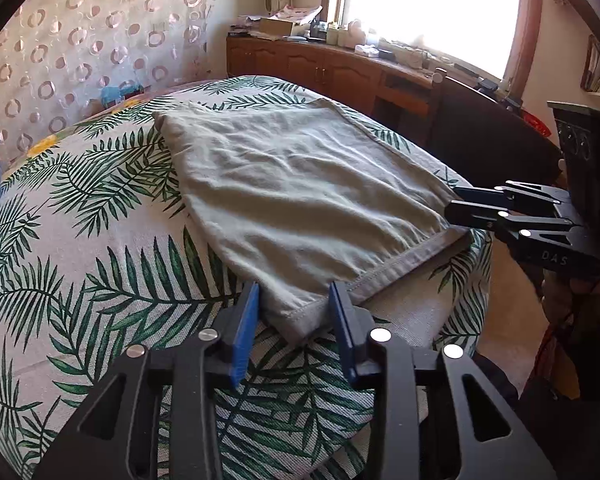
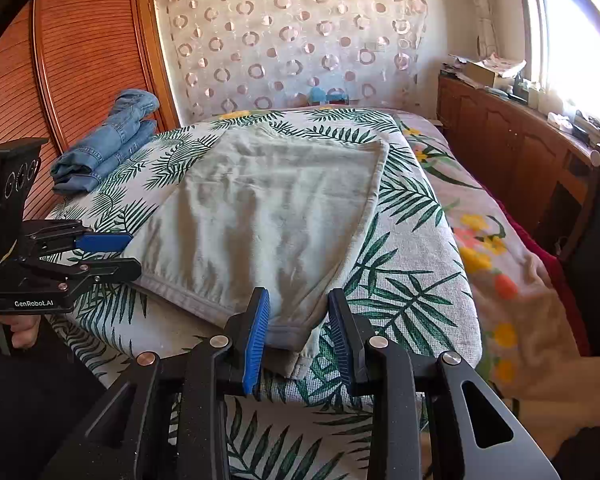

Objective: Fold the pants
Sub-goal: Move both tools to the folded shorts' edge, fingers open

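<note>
Grey-green pants [image 1: 296, 192] lie folded flat on the palm-leaf cloth [image 1: 100, 240] of the bed. My left gripper [image 1: 296, 320] is open, its blue pads either side of the near corner of the hem. It also shows at the left of the right wrist view [image 2: 134, 254], at the pants' left hem corner. My right gripper [image 2: 300, 332] is open around the other near corner of the pants [image 2: 268, 208]. In the left wrist view it shows at the right [image 1: 454, 200], its fingertips at the hem's end.
Folded blue jeans [image 2: 104, 148] lie at the bed's far left by a wooden headboard [image 2: 80, 60]. A wooden sideboard [image 2: 512, 148] with clutter runs under the window on the right. A floral blanket [image 2: 496, 264] covers the bed's right side.
</note>
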Motion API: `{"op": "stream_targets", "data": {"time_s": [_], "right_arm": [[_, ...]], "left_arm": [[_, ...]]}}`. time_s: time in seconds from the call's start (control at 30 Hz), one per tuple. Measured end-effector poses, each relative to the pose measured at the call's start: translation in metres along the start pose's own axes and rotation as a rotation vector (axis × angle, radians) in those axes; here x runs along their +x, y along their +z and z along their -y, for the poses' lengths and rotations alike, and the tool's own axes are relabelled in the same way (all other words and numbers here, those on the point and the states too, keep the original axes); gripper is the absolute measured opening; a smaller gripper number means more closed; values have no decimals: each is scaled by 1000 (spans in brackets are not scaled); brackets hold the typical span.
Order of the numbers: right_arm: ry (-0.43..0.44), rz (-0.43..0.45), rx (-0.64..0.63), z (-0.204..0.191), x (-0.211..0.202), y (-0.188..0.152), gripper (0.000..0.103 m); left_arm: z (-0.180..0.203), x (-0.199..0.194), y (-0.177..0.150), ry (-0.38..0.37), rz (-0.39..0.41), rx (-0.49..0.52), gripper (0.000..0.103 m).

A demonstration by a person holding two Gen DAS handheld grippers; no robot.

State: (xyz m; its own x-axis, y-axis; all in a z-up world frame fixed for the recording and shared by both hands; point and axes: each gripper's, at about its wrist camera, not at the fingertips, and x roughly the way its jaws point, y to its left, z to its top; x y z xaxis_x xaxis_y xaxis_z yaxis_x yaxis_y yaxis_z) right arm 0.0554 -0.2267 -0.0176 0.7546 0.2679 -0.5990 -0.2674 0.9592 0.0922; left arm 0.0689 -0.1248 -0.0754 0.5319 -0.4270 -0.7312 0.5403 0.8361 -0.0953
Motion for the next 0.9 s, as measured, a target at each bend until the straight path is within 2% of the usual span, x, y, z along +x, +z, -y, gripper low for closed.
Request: {"op": "stream_targets", "data": {"time_s": [0.07,0.13,0.3,0.53,0.6,0.73,0.83,0.9], "right_arm": [[-1,-2,1,0,1,0,32],[-1,-2,3,-1,1,0,32],[1,1,-1,-3,0,2,32],[-2,1,-6,-4,0,3,32],[-5,-3,-9,-4,1,2,32],[-6,-4,-7,-4,0,3,32],[-6,-4,-5,-3,0,2,32],[-6,-6,-5,-2,1,2,32]], "left_arm": [[1,-1,0,-8,6,2,22],[2,-4,0,0,17,9,16],[-4,-15,5,11,51,-2,14],[-5,-15,5,43,50,-12,15],[-7,-11,6,50,31,-19,17],[-9,-2,4,52,-4,-30,32],[-7,-2,3,21,-7,-28,44],[-4,0,2,19,-16,-21,45]]}}
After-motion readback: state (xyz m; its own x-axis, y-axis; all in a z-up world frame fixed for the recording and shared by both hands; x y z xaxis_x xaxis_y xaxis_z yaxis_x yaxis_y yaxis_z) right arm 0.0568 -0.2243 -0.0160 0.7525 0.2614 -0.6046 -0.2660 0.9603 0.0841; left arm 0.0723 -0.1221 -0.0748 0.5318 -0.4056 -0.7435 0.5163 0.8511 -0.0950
